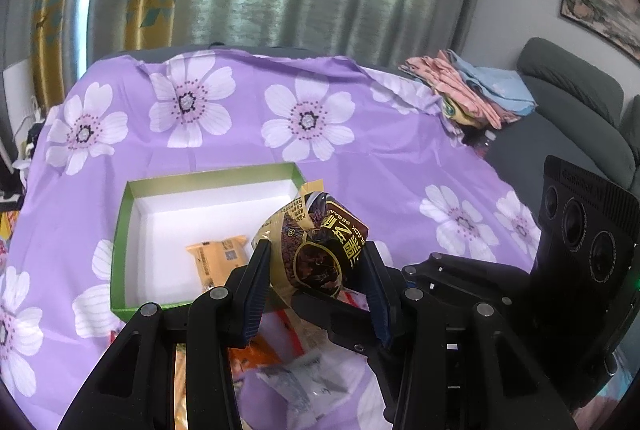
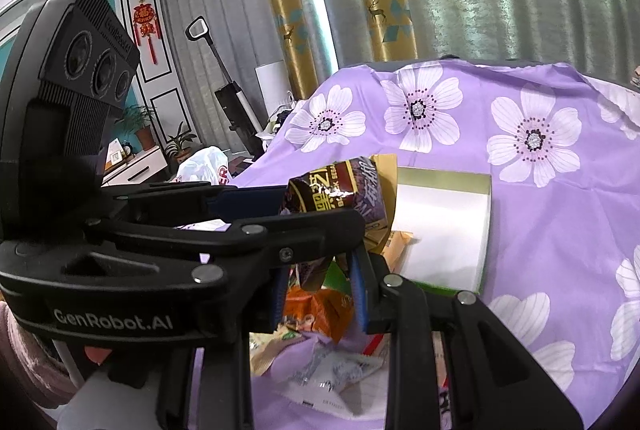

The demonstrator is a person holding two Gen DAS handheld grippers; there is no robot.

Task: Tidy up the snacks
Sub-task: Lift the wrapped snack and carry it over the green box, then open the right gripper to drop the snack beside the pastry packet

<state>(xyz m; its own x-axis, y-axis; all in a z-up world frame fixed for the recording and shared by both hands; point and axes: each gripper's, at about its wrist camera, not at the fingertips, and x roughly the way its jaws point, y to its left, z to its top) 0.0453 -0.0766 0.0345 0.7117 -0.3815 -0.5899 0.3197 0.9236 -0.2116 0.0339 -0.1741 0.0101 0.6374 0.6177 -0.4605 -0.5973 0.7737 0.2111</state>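
Sitting at about 9 o'clock from the middle of the left wrist view, a green box [image 1: 120, 230] with a white inside rests open on the purple flower cloth [image 1: 380, 157] that covers the table. An orange snack packet [image 1: 218, 256] lies inside the box, near its 5 o'clock corner. Just to the right, the left hand-held gripper [image 1: 316, 258] is clenched around a dark brown sesame snack bag [image 1: 320, 246], with one finger pressing on each side of it. The bag is held up in the air at the box's 3 o'clock edge, above the cloth. Under the gripper, at 6 o'clock, more snack packets [image 1: 296, 374] lie in a pile on the cloth, some orange and some clear. At 2 o'clock, folded clothes [image 1: 476, 89] sit at the far corner beside a grey sofa [image 1: 576, 97]. In the right wrist view, the right hand-held gripper [image 2: 320, 294] hangs over the same pile with its fingers apart and nothing between them. An orange packet [image 2: 320, 306] lies below it. The left gripper and its brown bag reach in from 9 o'clock, in front of the box.
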